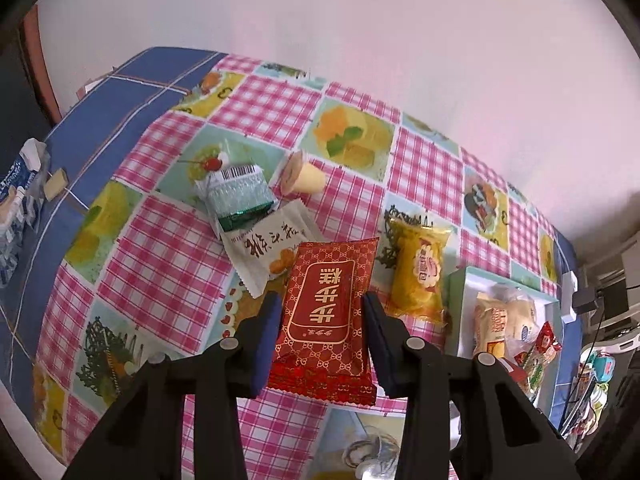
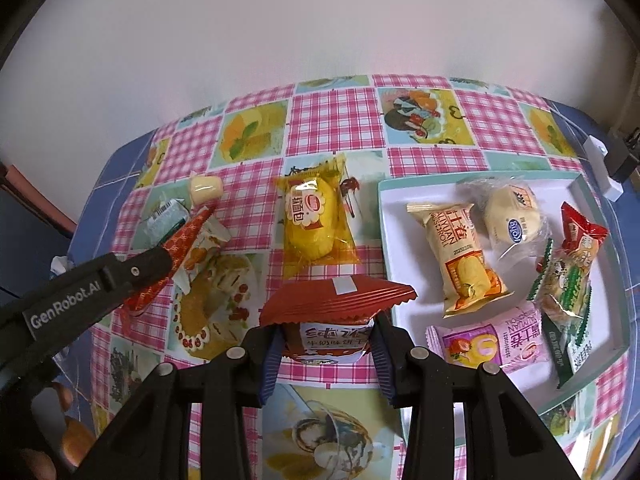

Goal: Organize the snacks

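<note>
My left gripper [image 1: 322,312] is shut on a red patterned snack packet [image 1: 326,316] and holds it above the tablecloth; it also shows from the side in the right wrist view [image 2: 176,256]. My right gripper [image 2: 326,340] is shut on a red-and-white biscuit packet [image 2: 332,320], just left of the white tray [image 2: 400,248]. The tray holds several snacks, among them a cream roll packet [image 2: 460,256] and a pink packet [image 2: 492,344]. A yellow bread packet [image 2: 312,216] lies on the cloth left of the tray.
On the checked cloth lie a white packet with black writing [image 1: 268,246], a green-white box [image 1: 240,196] and a small yellow jelly cup [image 1: 302,178]. A blue-white bag [image 1: 16,208] lies at the far left edge. A white wall stands behind the table.
</note>
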The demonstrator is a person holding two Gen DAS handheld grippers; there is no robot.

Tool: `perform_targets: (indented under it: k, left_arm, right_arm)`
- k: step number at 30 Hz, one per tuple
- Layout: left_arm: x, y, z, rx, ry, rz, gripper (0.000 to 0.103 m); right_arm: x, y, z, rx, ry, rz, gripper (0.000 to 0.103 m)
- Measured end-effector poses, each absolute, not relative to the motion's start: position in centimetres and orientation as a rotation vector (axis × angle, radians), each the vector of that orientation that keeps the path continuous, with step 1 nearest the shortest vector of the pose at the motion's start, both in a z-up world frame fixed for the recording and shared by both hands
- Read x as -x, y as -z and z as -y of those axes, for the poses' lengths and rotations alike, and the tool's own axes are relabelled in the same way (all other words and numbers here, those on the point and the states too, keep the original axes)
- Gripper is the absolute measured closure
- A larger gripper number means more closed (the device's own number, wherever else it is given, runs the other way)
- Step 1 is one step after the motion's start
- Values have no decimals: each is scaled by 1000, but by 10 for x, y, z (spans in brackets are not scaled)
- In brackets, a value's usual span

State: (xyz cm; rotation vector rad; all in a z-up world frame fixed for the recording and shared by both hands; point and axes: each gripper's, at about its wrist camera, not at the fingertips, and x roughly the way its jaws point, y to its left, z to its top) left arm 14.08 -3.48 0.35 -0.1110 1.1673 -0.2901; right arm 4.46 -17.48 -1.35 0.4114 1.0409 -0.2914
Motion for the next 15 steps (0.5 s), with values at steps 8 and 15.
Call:
perform_targets:
  k: [8, 15]
  left_arm:
    - [-132, -25, 39, 106, 310, -1107, 60]
    - [-117, -41, 62, 66, 360, -1069, 60]
  right_arm:
    - [-39, 9, 184, -433, 304, -1029, 61]
    - [-20, 0, 215, -478, 378, -995, 61]
